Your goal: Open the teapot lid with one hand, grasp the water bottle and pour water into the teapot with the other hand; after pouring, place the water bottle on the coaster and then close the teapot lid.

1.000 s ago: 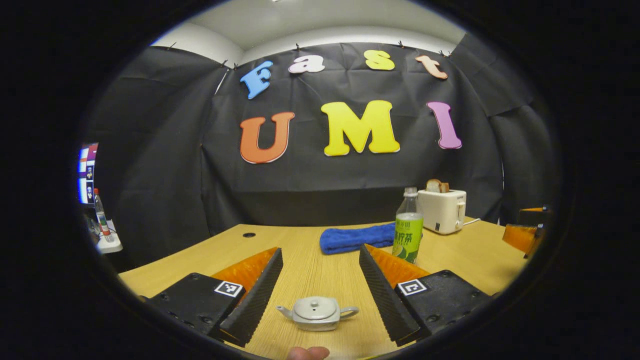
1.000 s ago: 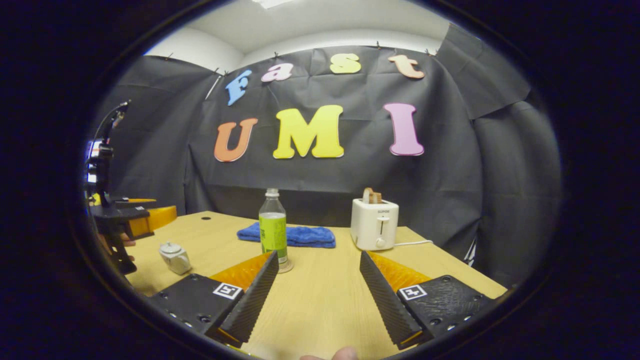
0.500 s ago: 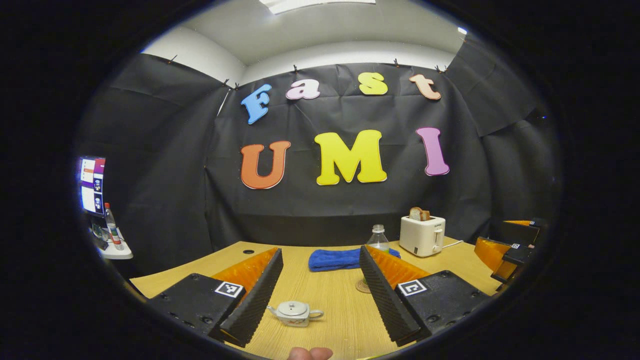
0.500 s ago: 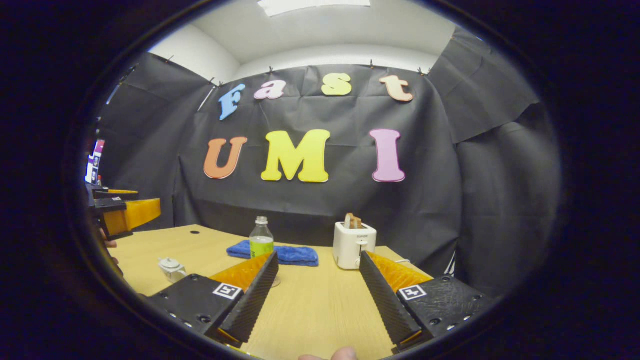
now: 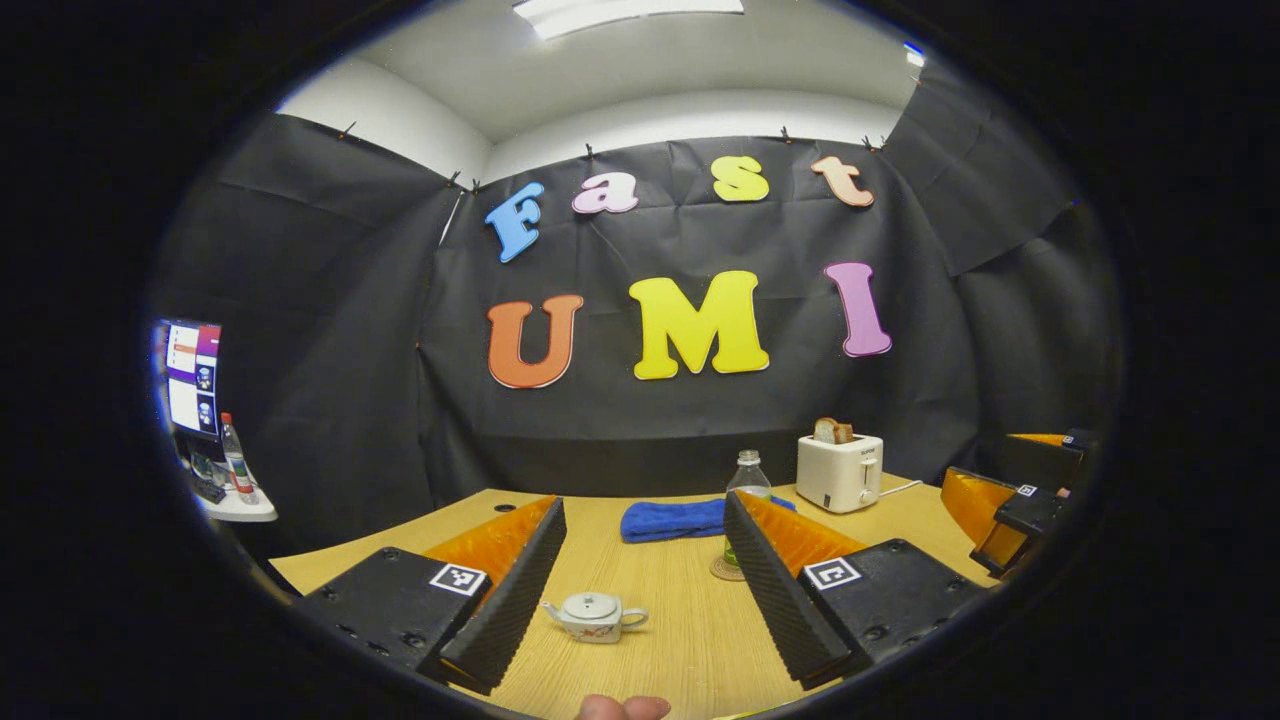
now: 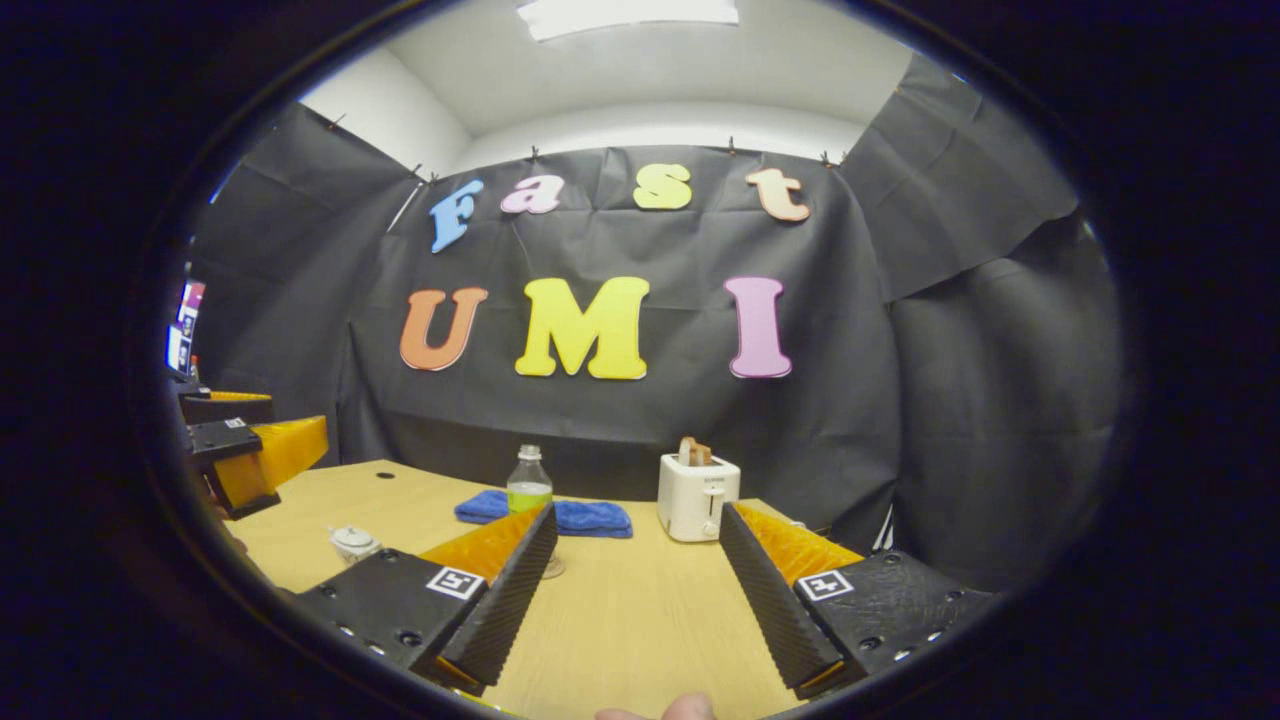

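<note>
Both views have drawn back; left gripper (image 5: 640, 585) and right gripper (image 6: 635, 580) gape wide, empty. Teapot (image 5: 595, 616) (small, likely fragile): pinch the lid knob.

In the left gripper view, the teapot (image 5: 595, 617) is sitting on the counter (image 5: 690, 640) between the jaws, lid on. The bottle (image 5: 747, 480) is standing on the coaster (image 5: 722, 570) ahead, partly behind the right-hand jaw. The towel (image 5: 672, 520) is lying beyond the jaws, left of the bottle, and the toaster (image 5: 839, 472) is standing farther right. In the right gripper view, the teapot (image 6: 354, 543) is lying left of the jaws, the bottle (image 6: 528, 484) behind the left-hand jaw, and the toaster (image 6: 697, 493) ahead between them.
</note>
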The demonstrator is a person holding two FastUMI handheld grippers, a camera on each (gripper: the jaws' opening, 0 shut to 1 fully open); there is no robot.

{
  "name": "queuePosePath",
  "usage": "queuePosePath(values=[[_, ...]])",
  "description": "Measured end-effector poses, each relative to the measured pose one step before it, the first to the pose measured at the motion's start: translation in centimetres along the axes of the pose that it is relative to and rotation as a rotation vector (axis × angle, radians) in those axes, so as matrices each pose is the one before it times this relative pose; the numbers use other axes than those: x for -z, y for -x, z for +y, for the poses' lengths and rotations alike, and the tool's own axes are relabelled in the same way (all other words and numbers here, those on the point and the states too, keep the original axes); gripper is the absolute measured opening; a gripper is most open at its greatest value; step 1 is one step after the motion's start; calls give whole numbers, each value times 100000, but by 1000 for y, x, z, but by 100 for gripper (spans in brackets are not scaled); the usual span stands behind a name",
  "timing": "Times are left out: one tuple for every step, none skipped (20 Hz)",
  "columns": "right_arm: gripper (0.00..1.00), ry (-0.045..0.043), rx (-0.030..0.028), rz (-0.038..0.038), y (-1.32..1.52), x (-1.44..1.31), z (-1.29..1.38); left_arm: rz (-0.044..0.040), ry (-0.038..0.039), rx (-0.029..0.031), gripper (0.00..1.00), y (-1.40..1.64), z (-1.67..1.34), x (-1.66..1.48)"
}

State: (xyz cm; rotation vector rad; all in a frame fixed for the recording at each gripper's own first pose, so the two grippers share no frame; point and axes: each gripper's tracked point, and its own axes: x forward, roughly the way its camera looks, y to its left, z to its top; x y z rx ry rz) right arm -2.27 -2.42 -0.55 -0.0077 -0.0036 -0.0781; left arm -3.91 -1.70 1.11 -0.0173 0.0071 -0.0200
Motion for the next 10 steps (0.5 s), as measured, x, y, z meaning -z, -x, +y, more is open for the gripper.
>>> queuePosePath(values=[[98,922,-159,996,0,86,403,349,135,-80,99,-176,160,129],[98,-120,96,125,-29,-278,300,375,640,-96,99,-16,350,166],[98,-10,211,-207,-89,-416,200,536,1025,163,99,-61,159,163],[98,84,624,-626,-127,-269,231,689,568,539,99,-106,-53,233],[98,212,595,-485,-41,-150,173,755,300,-434,99,-173,260,201],[98,85,326,-46,-147,-42,326,581,494,-564,99,-19,451,211],[98,-318,61,-120,-24,-92,359,529,595,197,99,-91,140,169],[98,-49,9,183,16,-59,205,482,483,2,99,-96,101,87],[98,59,189,111,66,84,124,231,-48,228,99,51,49,-67],[98,-50,114,341,-34,157,88,-239,-393,550,99,78,-59,-66]])
